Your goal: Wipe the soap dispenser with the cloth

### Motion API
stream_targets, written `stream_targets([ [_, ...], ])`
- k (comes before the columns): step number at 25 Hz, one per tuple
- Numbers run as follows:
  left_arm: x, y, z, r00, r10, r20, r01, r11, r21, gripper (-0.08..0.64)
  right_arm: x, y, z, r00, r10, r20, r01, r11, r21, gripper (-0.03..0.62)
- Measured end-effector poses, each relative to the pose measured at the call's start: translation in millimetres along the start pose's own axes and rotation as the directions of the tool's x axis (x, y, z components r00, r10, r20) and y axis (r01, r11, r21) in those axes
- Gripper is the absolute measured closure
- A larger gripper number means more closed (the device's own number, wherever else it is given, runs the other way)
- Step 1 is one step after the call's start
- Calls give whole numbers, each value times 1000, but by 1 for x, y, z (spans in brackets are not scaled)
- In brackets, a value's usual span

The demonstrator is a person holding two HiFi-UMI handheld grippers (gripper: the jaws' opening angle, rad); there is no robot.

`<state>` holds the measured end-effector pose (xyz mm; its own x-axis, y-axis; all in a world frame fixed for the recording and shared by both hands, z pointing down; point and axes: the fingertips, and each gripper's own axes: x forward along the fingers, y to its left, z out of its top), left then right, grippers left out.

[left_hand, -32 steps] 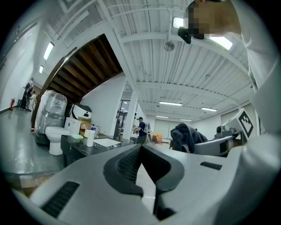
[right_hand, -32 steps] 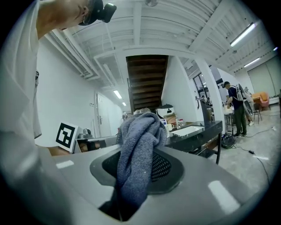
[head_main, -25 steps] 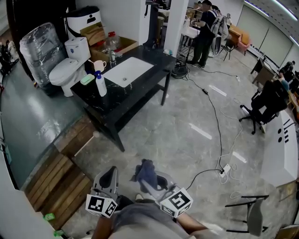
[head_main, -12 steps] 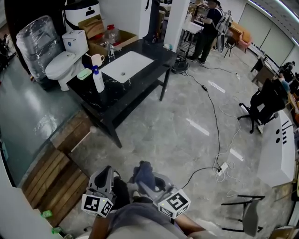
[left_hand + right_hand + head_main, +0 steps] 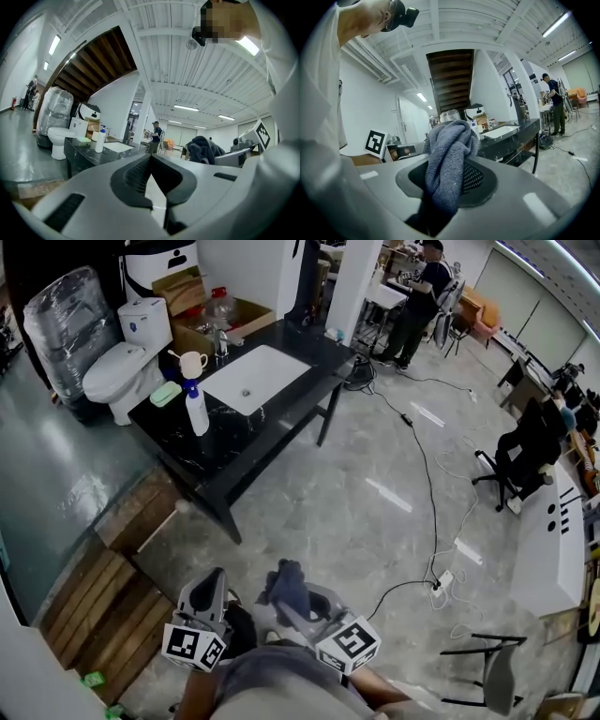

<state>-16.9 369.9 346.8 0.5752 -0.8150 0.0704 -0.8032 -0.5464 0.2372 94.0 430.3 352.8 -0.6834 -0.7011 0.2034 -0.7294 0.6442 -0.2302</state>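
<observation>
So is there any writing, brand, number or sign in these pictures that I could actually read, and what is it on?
No words or numbers can be read anywhere.
Left cube and right cube: black-and-white square patterns, not letters.
Blue sticker on the toilet tank: too small to read.
Soap bottle: no label can be made out.
</observation>
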Motion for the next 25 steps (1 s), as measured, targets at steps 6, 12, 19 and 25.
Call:
stream_targets([
  [6,29,36,16,1000,-19,3,19,1000,-10,554,44,-12,20,1000,7,5,-7,1000,-2,474],
  [12,52,78,35,999,-34,11,34,999,-13,554,100,-23,39,1000,21,1,-21,1000,-10,474],
  [19,69,127,56,998,-44,42,45,999,-17,554,154,-23,62,999,34,-9,-35,999,-41,472],
  [25,86,153,73,995,-82,65,83,997,-11,554,186,-30,80,1000,14,-6,-15,998,-63,472],
])
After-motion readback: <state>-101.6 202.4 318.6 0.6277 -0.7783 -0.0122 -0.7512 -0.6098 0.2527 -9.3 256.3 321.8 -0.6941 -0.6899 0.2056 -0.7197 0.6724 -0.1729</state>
